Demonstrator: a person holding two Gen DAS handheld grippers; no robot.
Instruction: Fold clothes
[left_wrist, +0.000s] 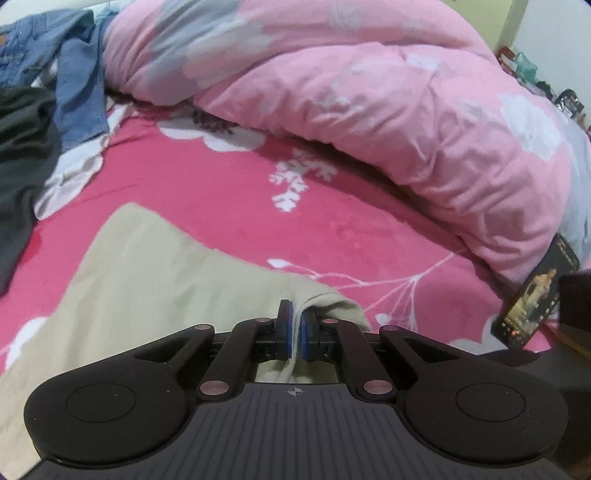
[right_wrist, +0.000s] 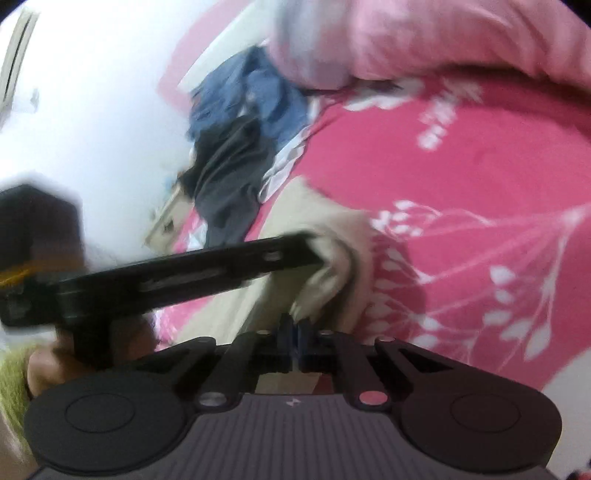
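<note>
On the near part of the pink floral bedsheet (left_wrist: 207, 192), the landmark for all entries below:

- Beige garment (left_wrist: 140, 280): spread flat over the sheet's near-left area, one edge bunched and raised at the near middle.
- Left gripper (left_wrist: 294, 328): jaws drawn narrow, blue pads (left_wrist: 287, 332) clamping a fold of the beige garment's raised edge.
- Right gripper (right_wrist: 294, 325): jaws drawn narrow on a bunched corner of the beige garment (right_wrist: 332, 258); view blurred. The left gripper (right_wrist: 317, 254), seen from the side, meets the same bunch just beyond it. A hand (right_wrist: 48, 365) grips the left tool's handle, a yellow-green sleeve (right_wrist: 11, 376) beside it.
- Open sheet: a bare band of pink with white flower print runs beyond the garment's far edge, clear up to the quilt.
- Pink quilt (left_wrist: 369, 103): heaped along the sheet's far side and curling down its right side, walling off both.
- Clothes pile at the sheet's far-left corner: blue denim garment (left_wrist: 74, 81), dark garment (left_wrist: 22, 147) spilling along the left edge, a pale striped cloth (left_wrist: 70, 173) under them.
- Dark printed box (left_wrist: 532, 295): tilted at the sheet's right edge, against the quilt's foot.
- White wall (right_wrist: 92, 110): past the sheet's left edge.
- Cluttered shelf items (left_wrist: 524, 66): beyond the quilt, far right, too small to identify.
</note>
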